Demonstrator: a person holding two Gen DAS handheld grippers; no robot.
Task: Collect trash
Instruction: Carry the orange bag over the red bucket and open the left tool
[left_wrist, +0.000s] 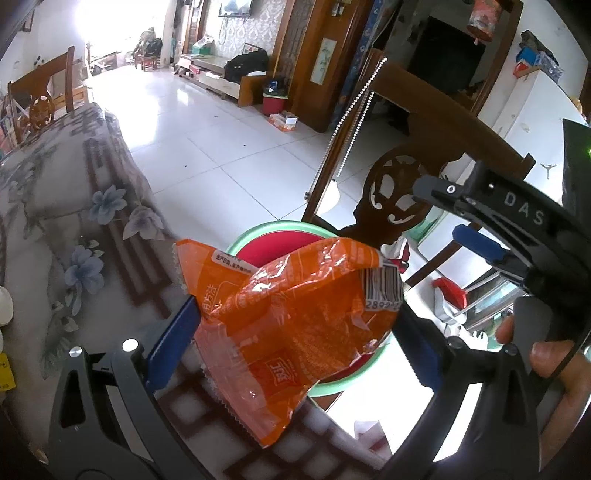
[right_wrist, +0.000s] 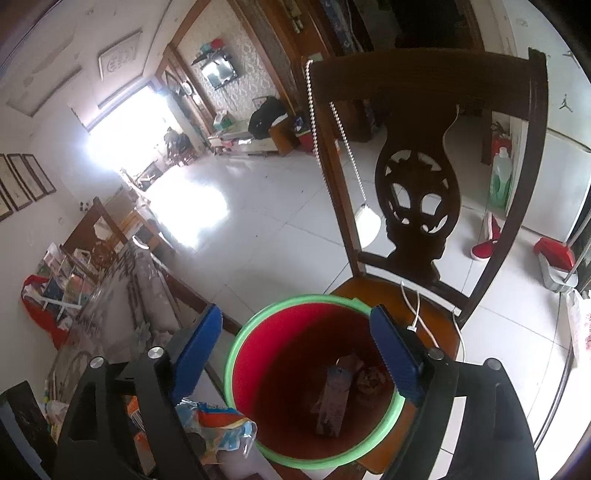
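Crumpled orange plastic snack wrapper (left_wrist: 295, 325) lies between the spread blue pads of the left gripper (left_wrist: 291, 336), touching the left pad; whether the right pad presses it I cannot tell. Beyond it sits a red bin with a green rim (right_wrist: 242, 332) on a dark wooden chair (right_wrist: 417, 184). Right gripper (right_wrist: 299, 354) hangs over the bin, jaws released and empty; scraps lie inside
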